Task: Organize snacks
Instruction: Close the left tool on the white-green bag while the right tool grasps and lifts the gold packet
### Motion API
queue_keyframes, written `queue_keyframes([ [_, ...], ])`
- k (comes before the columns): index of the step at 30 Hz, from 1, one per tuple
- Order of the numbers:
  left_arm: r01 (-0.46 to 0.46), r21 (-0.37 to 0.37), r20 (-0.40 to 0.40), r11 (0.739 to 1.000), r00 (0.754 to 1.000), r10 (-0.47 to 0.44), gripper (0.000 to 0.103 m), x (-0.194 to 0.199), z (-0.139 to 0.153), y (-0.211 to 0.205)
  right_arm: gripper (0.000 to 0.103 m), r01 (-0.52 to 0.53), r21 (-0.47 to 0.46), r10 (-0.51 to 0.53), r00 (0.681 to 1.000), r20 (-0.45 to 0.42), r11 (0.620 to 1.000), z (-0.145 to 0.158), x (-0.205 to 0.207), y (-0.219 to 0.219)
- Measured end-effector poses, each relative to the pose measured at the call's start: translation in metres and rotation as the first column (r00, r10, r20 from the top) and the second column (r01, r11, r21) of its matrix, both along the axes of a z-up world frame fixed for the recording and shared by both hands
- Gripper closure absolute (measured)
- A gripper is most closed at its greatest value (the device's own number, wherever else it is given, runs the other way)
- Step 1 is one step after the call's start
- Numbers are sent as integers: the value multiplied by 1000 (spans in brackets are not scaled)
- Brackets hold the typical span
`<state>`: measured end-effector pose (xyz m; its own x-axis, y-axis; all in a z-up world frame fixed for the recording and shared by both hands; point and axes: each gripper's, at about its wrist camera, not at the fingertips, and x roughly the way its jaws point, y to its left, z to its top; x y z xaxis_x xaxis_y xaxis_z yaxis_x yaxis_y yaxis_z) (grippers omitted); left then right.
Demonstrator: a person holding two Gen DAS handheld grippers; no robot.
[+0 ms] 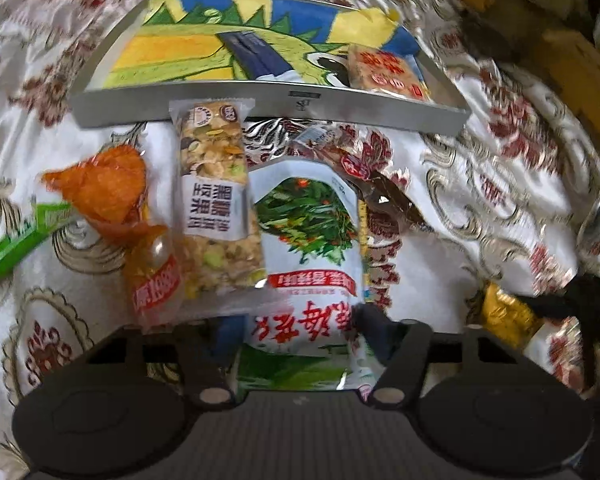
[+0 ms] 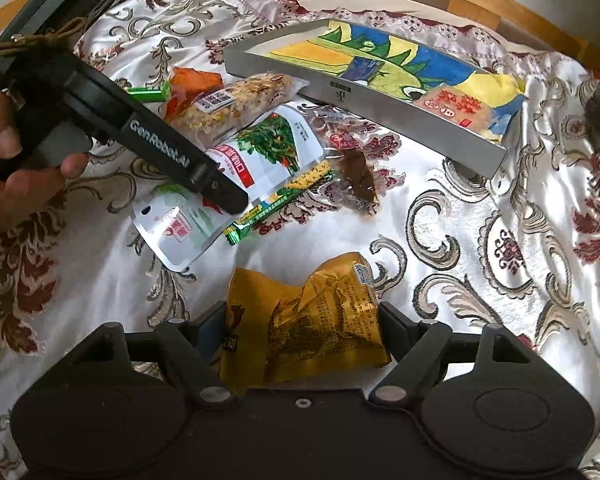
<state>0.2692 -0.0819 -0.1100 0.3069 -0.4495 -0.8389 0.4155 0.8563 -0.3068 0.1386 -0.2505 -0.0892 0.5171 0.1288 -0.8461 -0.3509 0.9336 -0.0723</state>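
My left gripper (image 1: pixel 300 328) points down at a white pouch printed with green vegetables (image 1: pixel 308 220). Its pads press the pouch's two side edges. In the right wrist view the same gripper (image 2: pixel 224 196) lies across that pouch (image 2: pixel 268 148), with a hand on its handle. My right gripper (image 2: pixel 302 324) is shut on a crumpled gold packet (image 2: pixel 320 300), which fills the gap between its fingers. A grey-walled tray (image 1: pixel 260 100) (image 2: pixel 380 108) with a colourful drawing on its floor stands beyond, holding an orange-brown snack pack (image 1: pixel 384 70) (image 2: pixel 452 106) and a dark blue packet (image 1: pixel 256 54).
On the patterned satin cloth beside the pouch lie a nut bar (image 1: pixel 216 184), an orange snack in clear wrap (image 1: pixel 108 188), a green stick pack (image 1: pixel 16 248) and a clear wrapper with a brown piece (image 2: pixel 358 176). A wooden rail (image 2: pixel 480 12) runs behind the tray.
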Motion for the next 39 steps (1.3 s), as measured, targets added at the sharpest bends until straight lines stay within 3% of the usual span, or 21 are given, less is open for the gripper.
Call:
queue_keyframes([
  [4, -33, -53, -38, 998, 999, 31, 48, 1, 2, 11, 23, 2, 19, -2, 1000, 5, 1000, 1, 0, 1],
  [10, -63, -70, -76, 996, 995, 58, 49, -12, 6, 22, 23, -12, 28, 11, 1000, 10, 1000, -1, -2, 4],
  [20, -98, 40, -4, 994, 995, 99, 50, -66, 18, 11, 23, -23, 27, 21, 998, 60, 999, 6, -8, 6],
  [28, -160, -128, 118, 979, 977, 175, 49, -82, 47, 25, 23, 35, 41, -42, 982, 184, 999, 23, -13, -3],
  [32, -170, -159, 202, 973, 959, 201, 49, -82, 60, 24, 23, 61, 60, -75, 961, 265, 996, 32, -15, -7],
  [39, -176, -220, 250, 959, 940, 230, 49, -71, 75, 19, 23, 120, 89, -146, 903, 404, 989, 45, -9, -17],
])
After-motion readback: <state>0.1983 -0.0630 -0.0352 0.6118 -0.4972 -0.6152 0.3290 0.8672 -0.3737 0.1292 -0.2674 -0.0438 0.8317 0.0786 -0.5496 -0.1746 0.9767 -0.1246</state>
